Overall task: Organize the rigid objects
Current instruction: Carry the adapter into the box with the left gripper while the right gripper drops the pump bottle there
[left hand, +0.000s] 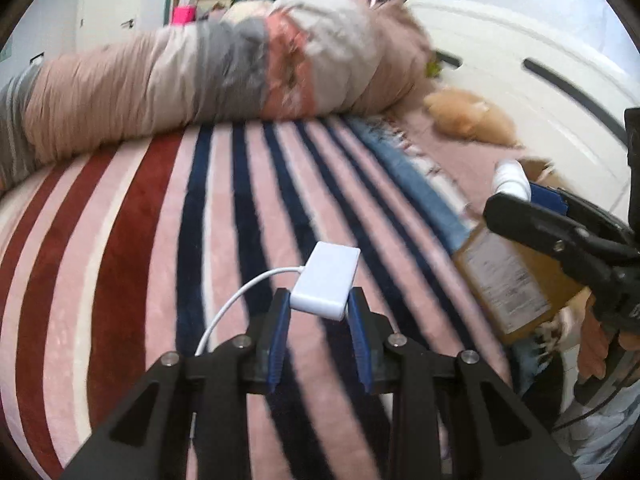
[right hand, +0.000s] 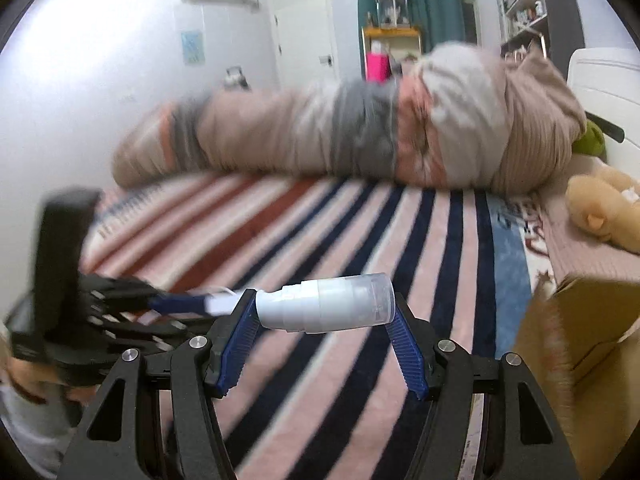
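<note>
My left gripper (left hand: 320, 300) is shut on a white adapter box (left hand: 326, 280) with a white cable (left hand: 240, 300) trailing left, held above the striped blanket (left hand: 140, 240). My right gripper (right hand: 324, 308) is shut on a white pump bottle (right hand: 328, 304) with a clear cap, held sideways between the blue pads. In the left wrist view the right gripper (left hand: 560, 240) shows at the right with the bottle (left hand: 512, 180), over a cardboard box (left hand: 508, 280). In the right wrist view the left gripper (right hand: 120, 304) shows at the left, blurred, and the cardboard box (right hand: 580, 340) at the right.
A rolled quilt (left hand: 220, 80) lies across the far side of the bed. A tan plush toy (right hand: 604, 208) lies at the right near the white headboard (left hand: 520, 60). Shelves, a door and green curtains stand behind.
</note>
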Demonstrator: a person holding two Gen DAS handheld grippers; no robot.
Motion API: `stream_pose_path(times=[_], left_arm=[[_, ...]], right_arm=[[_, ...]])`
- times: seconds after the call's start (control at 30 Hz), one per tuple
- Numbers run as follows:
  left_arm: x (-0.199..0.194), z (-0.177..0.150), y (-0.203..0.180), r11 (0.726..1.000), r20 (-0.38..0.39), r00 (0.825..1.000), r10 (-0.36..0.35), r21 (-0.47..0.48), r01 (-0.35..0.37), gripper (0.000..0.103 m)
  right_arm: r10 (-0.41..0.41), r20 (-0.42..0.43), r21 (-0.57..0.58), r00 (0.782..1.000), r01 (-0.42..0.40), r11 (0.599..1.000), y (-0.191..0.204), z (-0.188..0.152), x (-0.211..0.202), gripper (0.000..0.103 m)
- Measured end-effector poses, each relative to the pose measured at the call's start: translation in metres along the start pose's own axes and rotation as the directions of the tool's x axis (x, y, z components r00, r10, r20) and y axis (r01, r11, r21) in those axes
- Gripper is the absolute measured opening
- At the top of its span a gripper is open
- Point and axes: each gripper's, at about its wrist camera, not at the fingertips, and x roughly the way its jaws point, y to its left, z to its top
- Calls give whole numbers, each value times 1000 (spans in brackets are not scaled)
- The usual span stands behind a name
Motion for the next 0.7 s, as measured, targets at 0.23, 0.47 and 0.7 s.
stream_pose_path(times=[0.23, 0.47, 0.7], left_arm=[[-46, 45, -68, 989, 120, 989, -89, 131, 74, 26], [-51, 83, -153, 953, 146, 967, -207, 252, 166, 26], [-20, 97, -223, 914, 51, 962, -267, 329, 237, 26]], right_arm=[[-108, 128, 26, 986, 105, 994, -33, 17, -89, 60], [-281, 33, 67, 959, 278, 958, -108, -7, -129, 60], [-353, -113, 22, 929, 358, 933, -156, -38, -117, 61]])
